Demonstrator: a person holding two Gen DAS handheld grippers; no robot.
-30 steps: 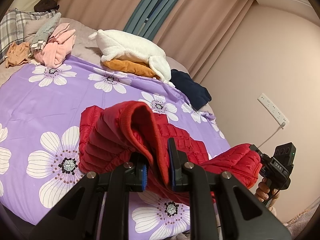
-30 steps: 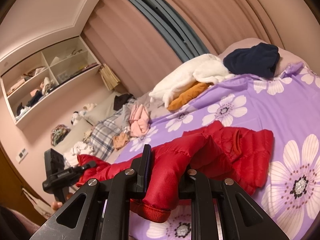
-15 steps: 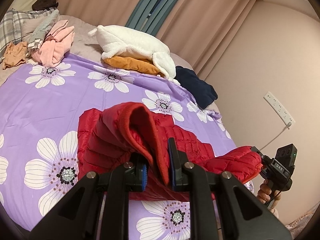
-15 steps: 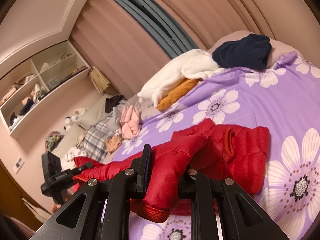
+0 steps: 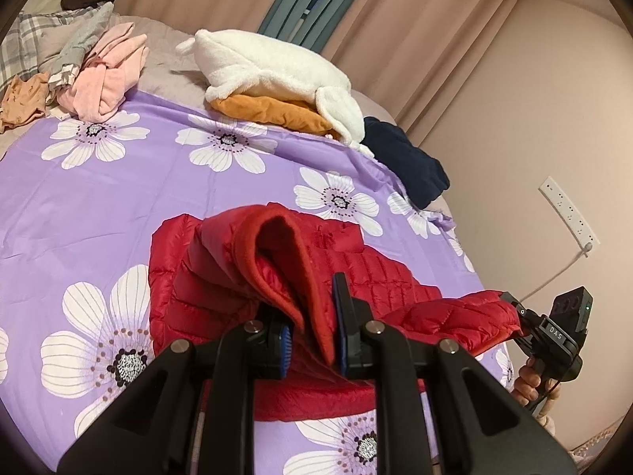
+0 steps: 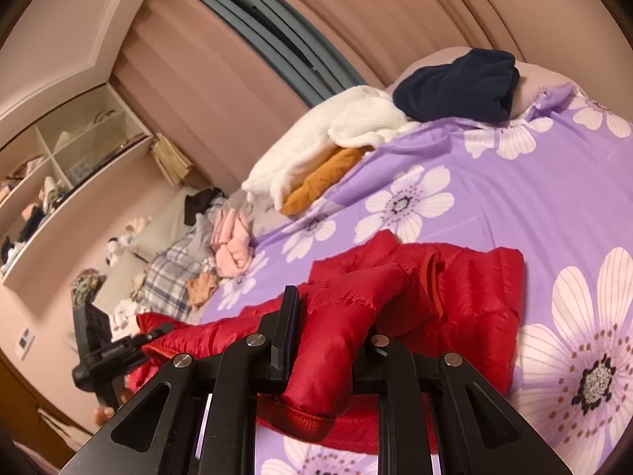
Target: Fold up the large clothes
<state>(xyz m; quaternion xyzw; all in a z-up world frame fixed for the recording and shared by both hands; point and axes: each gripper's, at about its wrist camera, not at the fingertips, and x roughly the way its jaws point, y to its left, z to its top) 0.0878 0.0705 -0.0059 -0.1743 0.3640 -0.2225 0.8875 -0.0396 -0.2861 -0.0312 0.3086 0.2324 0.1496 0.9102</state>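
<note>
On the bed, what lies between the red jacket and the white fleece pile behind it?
Only bare purple flowered sheet: in the left wrist view nothing rests between the red jacket and the white fleece pile. The right wrist view shows the same.

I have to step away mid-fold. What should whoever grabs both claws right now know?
Left claw: shut on the red puffer jacket, a hem or collar edge lifted off the bed.
Right claw: shut on a sleeve cuff of the same jacket.
The jacket's body lies on the purple floral sheet, near the front edge.
Done: both ends gripped and raised.
Left: probably lay the held parts over the body, flatten, then finish folding. Other clothes wait at the far edge.
</note>
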